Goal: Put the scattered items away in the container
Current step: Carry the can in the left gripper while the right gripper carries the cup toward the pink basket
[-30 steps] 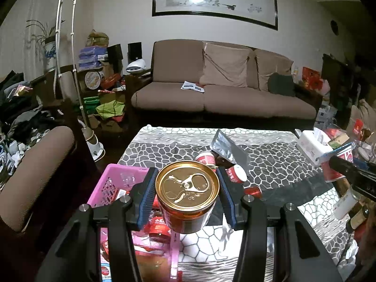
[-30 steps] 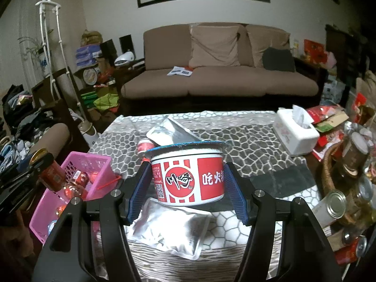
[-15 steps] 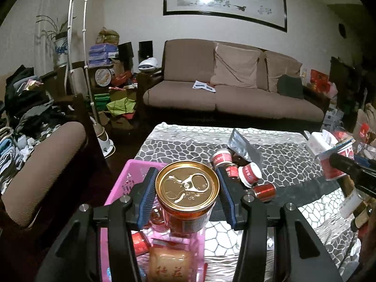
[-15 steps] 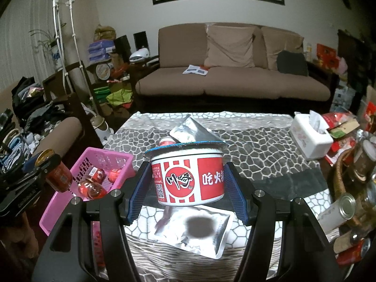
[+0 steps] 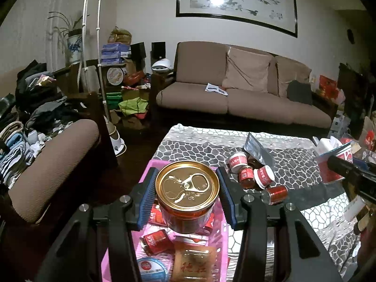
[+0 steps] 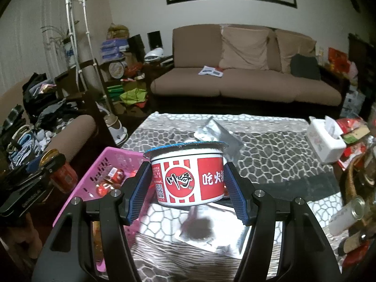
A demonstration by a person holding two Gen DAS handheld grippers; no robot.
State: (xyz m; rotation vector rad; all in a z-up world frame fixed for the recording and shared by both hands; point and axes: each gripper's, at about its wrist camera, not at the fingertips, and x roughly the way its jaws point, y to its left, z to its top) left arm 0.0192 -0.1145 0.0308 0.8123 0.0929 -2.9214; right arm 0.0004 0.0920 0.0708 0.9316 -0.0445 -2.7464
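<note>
The left gripper (image 5: 186,193) has its blue fingers (image 5: 147,198) clamped on the sides of a gold-lidded can (image 5: 187,196) with a pull tab, held at the lower centre of the left wrist view above the pink basket (image 5: 224,246). Below the can the basket holds small red jars (image 5: 155,239), a brown packet (image 5: 193,264) with red characters and a round blue-rimmed lid (image 5: 150,269) at the bottom edge. The right gripper (image 6: 186,186) has its fingers (image 6: 138,193) pressed against a red and white instant noodle cup (image 6: 188,175), sealed with a blue-rimmed lid, at the centre of the right wrist view over the patterned table (image 6: 270,155). Under the cup lies a flat silver pouch (image 6: 211,232), and just behind it a second silver pouch (image 6: 218,132) stands tilted. In that view the basket (image 6: 110,162) sits at the lower left on the table's edge, with red jars (image 6: 112,176) inside. To the right of the basket in the left wrist view, 4 small red pots and jars (image 5: 255,175) lie scattered on the table. A white tissue box (image 6: 325,138) sits at the right.
</note>
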